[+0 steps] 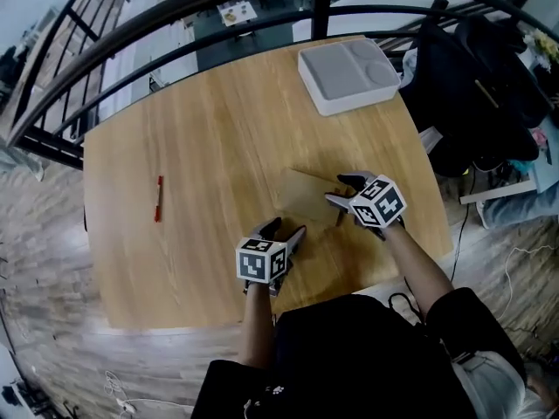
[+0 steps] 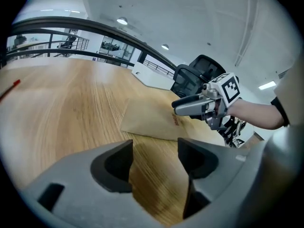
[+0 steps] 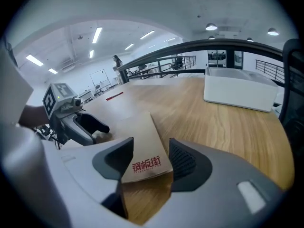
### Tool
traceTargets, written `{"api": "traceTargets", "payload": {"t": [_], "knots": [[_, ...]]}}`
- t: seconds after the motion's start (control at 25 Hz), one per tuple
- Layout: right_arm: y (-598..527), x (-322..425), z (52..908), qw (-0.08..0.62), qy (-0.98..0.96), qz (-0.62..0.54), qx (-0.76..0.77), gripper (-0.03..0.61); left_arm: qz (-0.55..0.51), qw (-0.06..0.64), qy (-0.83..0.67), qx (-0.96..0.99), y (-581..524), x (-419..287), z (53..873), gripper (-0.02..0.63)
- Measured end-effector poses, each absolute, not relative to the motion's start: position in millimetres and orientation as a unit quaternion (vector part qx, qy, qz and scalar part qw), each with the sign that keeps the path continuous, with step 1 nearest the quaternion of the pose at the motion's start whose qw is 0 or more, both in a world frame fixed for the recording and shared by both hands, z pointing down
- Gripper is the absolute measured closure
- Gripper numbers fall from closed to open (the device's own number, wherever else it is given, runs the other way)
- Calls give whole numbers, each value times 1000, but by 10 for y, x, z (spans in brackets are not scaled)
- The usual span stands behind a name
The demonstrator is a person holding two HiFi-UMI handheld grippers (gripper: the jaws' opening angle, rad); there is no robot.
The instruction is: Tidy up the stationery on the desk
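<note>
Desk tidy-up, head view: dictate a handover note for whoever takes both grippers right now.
Left gripper: open, empty, over bare desk beside the brown booklet.
Right gripper: open, jaws either side of the booklet's printed end, not pinching it.
Red pen: lying on the desk's left side.
Grey tray: far right corner, looks empty.
Done: nothing put away.
To do: booklet and pen.

One red pen [image 1: 158, 198], one brown envelope [image 1: 307, 197], one white tray [image 1: 349, 75], one wooden table [image 1: 210, 129]
</note>
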State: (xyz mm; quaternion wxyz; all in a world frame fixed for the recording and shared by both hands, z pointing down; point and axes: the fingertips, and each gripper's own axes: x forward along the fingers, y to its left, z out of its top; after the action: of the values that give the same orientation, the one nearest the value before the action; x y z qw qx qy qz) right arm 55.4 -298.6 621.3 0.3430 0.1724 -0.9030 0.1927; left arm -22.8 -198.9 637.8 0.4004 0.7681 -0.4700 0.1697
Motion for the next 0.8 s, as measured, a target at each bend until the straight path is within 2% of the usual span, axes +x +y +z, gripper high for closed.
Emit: {"api": "traceTargets", "payload": {"t": [0.32, 0.8], "knots": [[-2967, 486, 6433, 371, -891, 212, 153, 331, 158, 409, -461, 771, -2091, -185, 6338, 318], [-2698, 456, 6446, 363, -887, 239, 153, 356, 169, 408, -451, 776, -2147, -237, 6354, 318]]}}
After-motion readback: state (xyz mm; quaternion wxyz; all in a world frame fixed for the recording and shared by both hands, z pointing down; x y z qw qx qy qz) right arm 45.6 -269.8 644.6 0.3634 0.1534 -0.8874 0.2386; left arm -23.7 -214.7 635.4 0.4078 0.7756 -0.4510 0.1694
